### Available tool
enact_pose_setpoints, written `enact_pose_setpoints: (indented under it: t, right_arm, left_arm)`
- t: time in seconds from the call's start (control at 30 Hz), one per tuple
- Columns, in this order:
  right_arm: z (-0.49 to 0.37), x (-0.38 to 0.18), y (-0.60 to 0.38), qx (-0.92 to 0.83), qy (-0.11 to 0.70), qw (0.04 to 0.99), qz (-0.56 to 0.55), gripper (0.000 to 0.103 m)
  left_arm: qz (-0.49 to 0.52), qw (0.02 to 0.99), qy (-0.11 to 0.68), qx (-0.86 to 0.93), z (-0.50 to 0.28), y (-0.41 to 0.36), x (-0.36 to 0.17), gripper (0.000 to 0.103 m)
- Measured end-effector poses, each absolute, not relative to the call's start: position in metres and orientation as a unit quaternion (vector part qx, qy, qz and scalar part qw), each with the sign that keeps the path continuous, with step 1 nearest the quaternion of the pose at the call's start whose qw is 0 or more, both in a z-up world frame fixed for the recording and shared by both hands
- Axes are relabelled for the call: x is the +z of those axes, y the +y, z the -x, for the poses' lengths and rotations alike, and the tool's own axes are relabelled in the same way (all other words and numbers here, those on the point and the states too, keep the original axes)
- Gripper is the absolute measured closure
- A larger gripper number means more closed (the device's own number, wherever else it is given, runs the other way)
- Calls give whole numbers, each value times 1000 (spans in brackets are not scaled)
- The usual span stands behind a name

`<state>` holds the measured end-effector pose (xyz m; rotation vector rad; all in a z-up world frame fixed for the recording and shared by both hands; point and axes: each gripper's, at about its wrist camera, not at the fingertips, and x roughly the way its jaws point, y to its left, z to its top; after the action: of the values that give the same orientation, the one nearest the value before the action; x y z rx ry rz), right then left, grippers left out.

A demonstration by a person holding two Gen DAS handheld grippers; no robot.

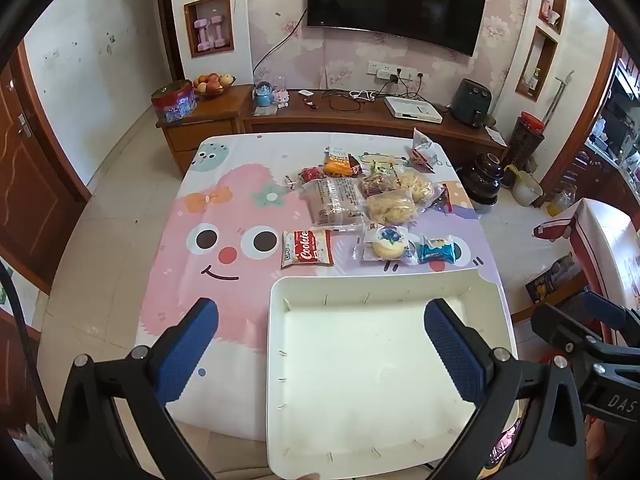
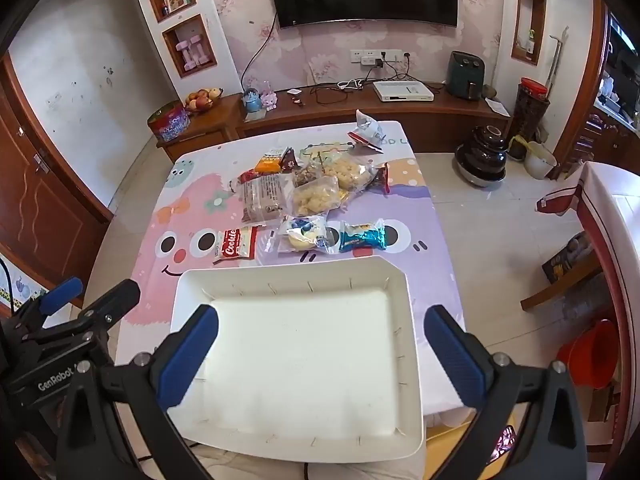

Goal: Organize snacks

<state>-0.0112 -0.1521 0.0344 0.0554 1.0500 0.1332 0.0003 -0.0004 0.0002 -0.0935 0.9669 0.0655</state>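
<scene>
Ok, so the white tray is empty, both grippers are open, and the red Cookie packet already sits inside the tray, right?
Not quite. The red Cookie packet lies on the tablecloth beyond the white tray, not in it; the right wrist view shows this. The tray is empty, and the left gripper and right gripper are open.
</scene>
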Motion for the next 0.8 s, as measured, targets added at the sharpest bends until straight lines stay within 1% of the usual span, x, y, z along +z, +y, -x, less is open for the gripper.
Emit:
enact_pose_setpoints:
  t: [0.27,0.3,0.5,0.8]
  right_arm:
    - [15,36,-149,58,498,865,-17,0]
    - [15,36,-149,58,498,865,-18,0]
    - [16,36,-148,58,496,866,-15,0]
    - [16,34,-149,57,493,868,-15,0]
  left_arm:
    - [42,888,456,34,-2,-7,-2,1]
    - [41,889,455,32,-3,-5,6,1]
    - [39,894,446,18,8,-3,15,1]
    - [41,883,466,22,4,-2,4,1]
